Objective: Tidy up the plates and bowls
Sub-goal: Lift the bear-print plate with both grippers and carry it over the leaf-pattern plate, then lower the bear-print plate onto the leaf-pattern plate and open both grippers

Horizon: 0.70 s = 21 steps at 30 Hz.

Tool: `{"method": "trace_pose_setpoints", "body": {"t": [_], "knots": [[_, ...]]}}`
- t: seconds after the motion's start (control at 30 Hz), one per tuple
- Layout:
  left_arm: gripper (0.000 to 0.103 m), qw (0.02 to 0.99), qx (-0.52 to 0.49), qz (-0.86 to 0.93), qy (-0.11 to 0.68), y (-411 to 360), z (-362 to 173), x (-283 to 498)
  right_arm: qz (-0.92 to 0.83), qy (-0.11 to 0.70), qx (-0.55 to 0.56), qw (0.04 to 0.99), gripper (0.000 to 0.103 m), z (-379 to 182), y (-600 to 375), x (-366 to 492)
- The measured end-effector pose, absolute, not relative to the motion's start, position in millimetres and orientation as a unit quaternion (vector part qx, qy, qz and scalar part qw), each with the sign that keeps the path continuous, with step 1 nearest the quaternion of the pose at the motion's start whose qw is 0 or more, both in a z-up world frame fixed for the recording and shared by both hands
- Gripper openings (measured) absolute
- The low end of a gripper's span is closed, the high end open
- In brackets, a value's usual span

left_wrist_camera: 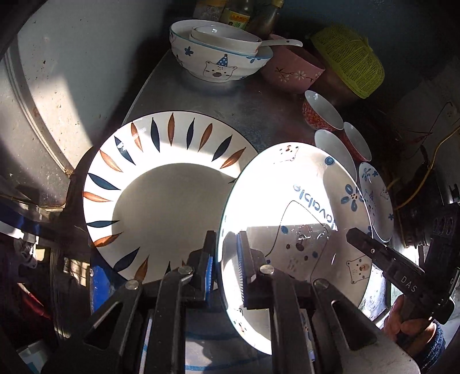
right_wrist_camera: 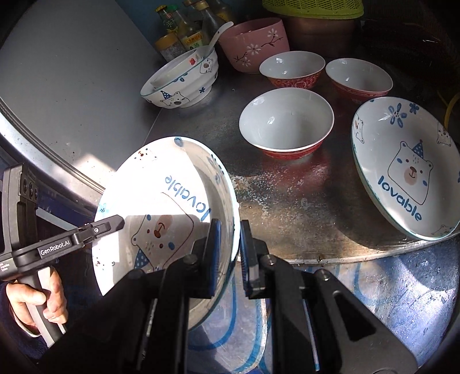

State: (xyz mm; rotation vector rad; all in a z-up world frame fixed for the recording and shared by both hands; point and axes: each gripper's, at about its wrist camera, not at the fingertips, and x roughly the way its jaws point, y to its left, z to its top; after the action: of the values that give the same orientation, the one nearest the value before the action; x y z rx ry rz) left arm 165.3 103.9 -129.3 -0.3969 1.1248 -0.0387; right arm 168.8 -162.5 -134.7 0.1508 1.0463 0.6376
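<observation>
Above the near edge of a worn metal tabletop (right_wrist_camera: 302, 207), a white bear-print plate (right_wrist_camera: 161, 201) with the blue word "lovable" is held tilted, lifted off the surface, by two handheld grippers. The right gripper (right_wrist_camera: 230, 238) has its jaws closed on the plate's right rim, one pad inside the dish and one outside. The left gripper (left_wrist_camera: 225, 259) has its jaws closed on the opposite rim in the same way; in the right wrist view its black finger reaches in from the left over the plate's edge, with a person's hand (right_wrist_camera: 37, 299) wrapped around its handle.

Seen from the left wrist, a larger plate with blue and brown leaf marks (left_wrist_camera: 161, 184) lies flat on the tabletop just left of the held plate, which overlaps its right edge in that view.

To the right on the tabletop rests a second bear-print plate (right_wrist_camera: 402, 167), flat and well apart from the held one. Beyond it and toward the middle stand three red bowls with white insides (right_wrist_camera: 287, 120), upright and near each other. Farther back sits a white bear bowl (right_wrist_camera: 181, 83) holding a smaller bowl and a white spoon (right_wrist_camera: 218, 33), and just right of it a pink flowered bowl (right_wrist_camera: 253, 43). Bottles (right_wrist_camera: 184, 28) stand at the far edge, beside a yellow-green basket (right_wrist_camera: 313, 7)
</observation>
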Motion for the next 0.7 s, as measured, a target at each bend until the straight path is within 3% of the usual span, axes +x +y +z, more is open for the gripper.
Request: {"method": "trace_pose_setpoints", "body": {"t": [0.7], "knots": [[0.012,0.819,-0.236,0.060,0.519,187.5,-149.1,161.4,0.364,0.496,0.003,0.788,0.014,-142.0,-58.6,204.2]]}}
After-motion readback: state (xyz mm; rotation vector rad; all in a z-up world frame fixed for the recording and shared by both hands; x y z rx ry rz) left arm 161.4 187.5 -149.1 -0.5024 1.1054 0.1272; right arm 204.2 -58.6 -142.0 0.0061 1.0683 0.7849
